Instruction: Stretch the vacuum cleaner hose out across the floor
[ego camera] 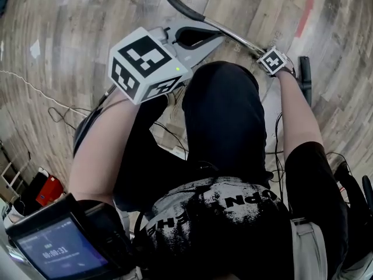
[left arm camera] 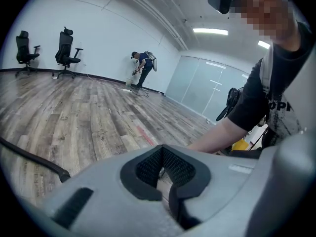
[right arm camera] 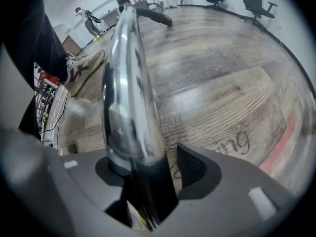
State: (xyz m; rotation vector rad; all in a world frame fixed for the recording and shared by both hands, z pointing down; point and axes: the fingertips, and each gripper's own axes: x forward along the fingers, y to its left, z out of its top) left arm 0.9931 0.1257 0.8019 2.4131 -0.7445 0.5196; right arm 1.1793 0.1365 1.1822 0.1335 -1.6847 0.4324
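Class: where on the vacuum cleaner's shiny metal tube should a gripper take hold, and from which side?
Probably the straight middle of the metal tube, away from the curved black end. Come from above, jaws across it: it is slim, round and runs along the floor, so the jaws meet both sides.

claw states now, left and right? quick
Left claw: closed, empty.
Right claw: open, metal vacuum wand between its pads, not clamped.
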